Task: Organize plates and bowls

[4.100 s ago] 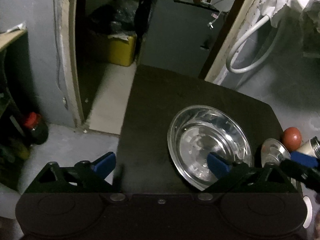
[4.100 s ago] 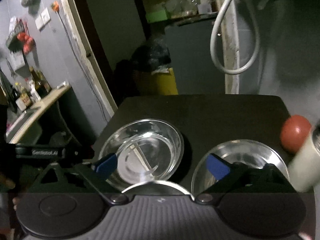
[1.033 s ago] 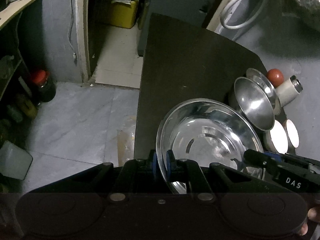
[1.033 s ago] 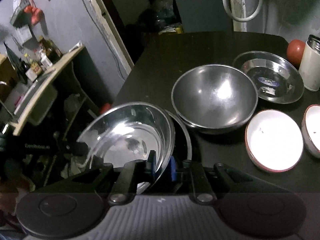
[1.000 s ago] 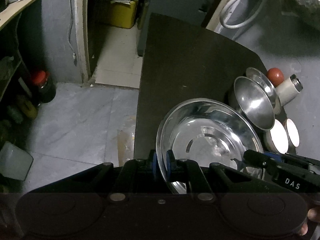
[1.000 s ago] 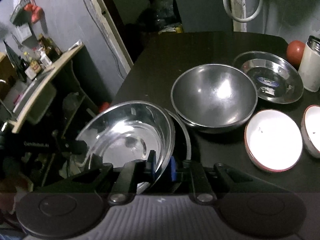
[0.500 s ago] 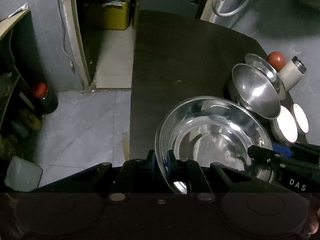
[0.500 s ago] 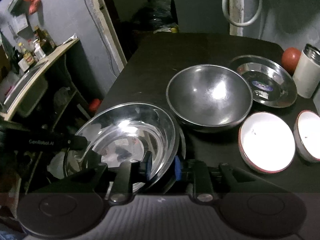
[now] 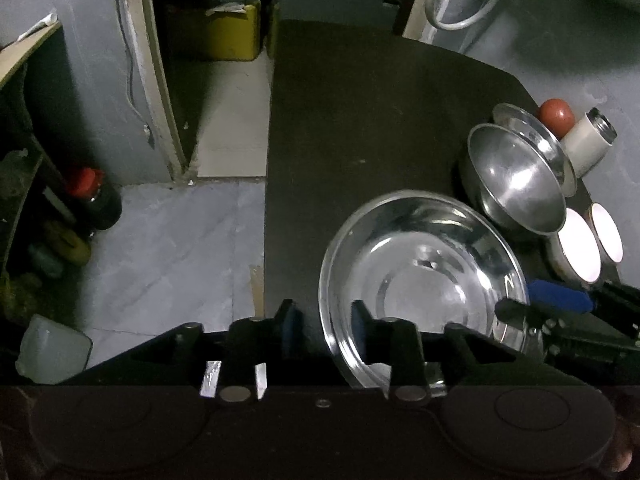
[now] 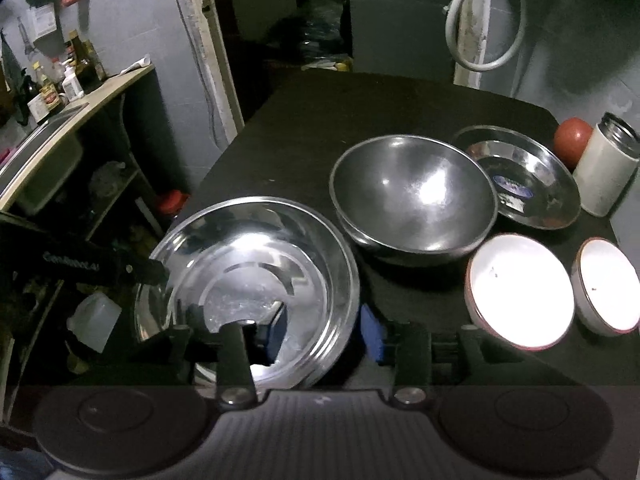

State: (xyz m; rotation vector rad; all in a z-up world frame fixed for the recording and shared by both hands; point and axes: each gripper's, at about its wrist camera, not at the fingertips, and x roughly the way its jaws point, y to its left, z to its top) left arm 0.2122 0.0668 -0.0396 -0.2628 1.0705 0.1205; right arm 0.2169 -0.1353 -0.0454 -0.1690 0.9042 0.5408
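Your left gripper (image 9: pixel 323 322) stood partly open, its two blue-padded fingers straddling the near left rim of the wide steel plate (image 9: pixel 420 280), one finger outside and one inside, with a gap on either side so that it gripped nothing. Your right gripper (image 10: pixel 324 330) was likewise parted across the plate's (image 10: pixel 256 280) near right rim, one pad inside the dish and one outside, holding nothing as far as could be seen. The plate sat open side up and roughly level at the near left corner of the dark table (image 9: pixel 360 120); being round, it had no long axis, and its mouth faced straight up. From the right wrist view it appeared to rest inside a second rim of similar width, though that could not be made out for certain. Just beyond it lay the deep steel bowl (image 10: pixel 412 200), then a smaller steel plate (image 10: pixel 528 184), and to the right two white bowls (image 10: pixel 520 292) side by side, all mouth up. The step in hand looked like the release of a plate just stacked. The next move would call for drawing both grippers back clear of the rim without tipping it.
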